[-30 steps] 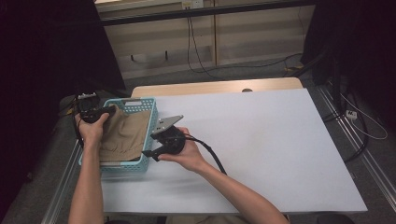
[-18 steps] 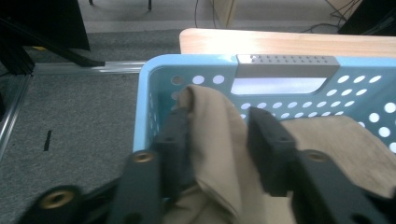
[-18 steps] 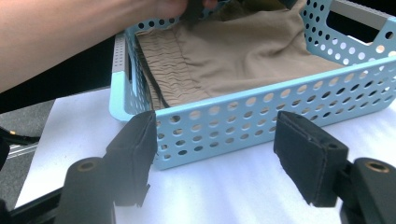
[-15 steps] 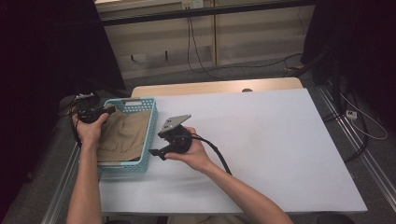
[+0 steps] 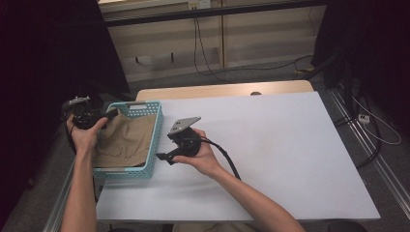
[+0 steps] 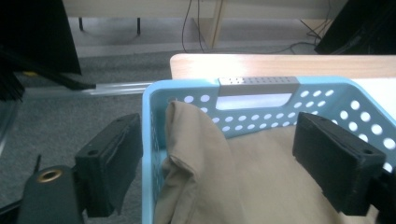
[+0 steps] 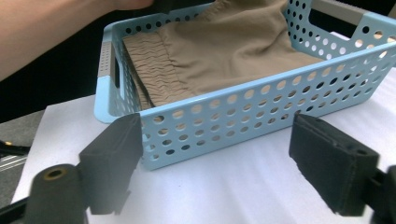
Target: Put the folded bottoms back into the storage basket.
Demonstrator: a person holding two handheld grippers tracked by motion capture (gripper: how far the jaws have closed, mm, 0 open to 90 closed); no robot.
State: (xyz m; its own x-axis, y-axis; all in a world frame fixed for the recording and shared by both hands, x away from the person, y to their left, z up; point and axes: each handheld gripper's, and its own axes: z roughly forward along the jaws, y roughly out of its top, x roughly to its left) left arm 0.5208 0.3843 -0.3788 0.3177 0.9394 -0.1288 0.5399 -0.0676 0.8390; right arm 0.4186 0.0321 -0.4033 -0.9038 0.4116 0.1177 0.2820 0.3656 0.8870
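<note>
A light blue basket (image 5: pixel 157 140) with round holes in its walls sits at the left edge of the white counter (image 5: pixel 290 154), left of centre in the high view. A tan cloth (image 5: pixel 123 142) lies folded inside it and covers most of the floor of the basket. In the right gripper view the gathered, ribbed band of the cloth (image 7: pixel 154 70) lies against the wall with the grey handle, in the upper left of that frame.

The left gripper (image 5: pixel 104 117) is at the far left corner of the basket, in the left middle of the high view, held in the left hand (image 5: pixel 87 137). In the left gripper view its fingers (image 6: pixel 114 161) stand wide, one outside the basket's wall and one over the cloth inside. They have just been opening. A raised fold of the cloth (image 6: pixel 196 154) and the basket's rim lie between them, but neither pad presses on anything.

The right gripper (image 5: pixel 164 157) is just beside the right wall of the basket, near the centre of the high view, held in the right hand (image 5: pixel 200 154) over bare counter. In the right gripper view its fingers (image 7: pixel 109 158) are also wide and have just been opening further. They face the perforated side of the basket (image 7: pixel 243 116), with nothing held between them.
</note>
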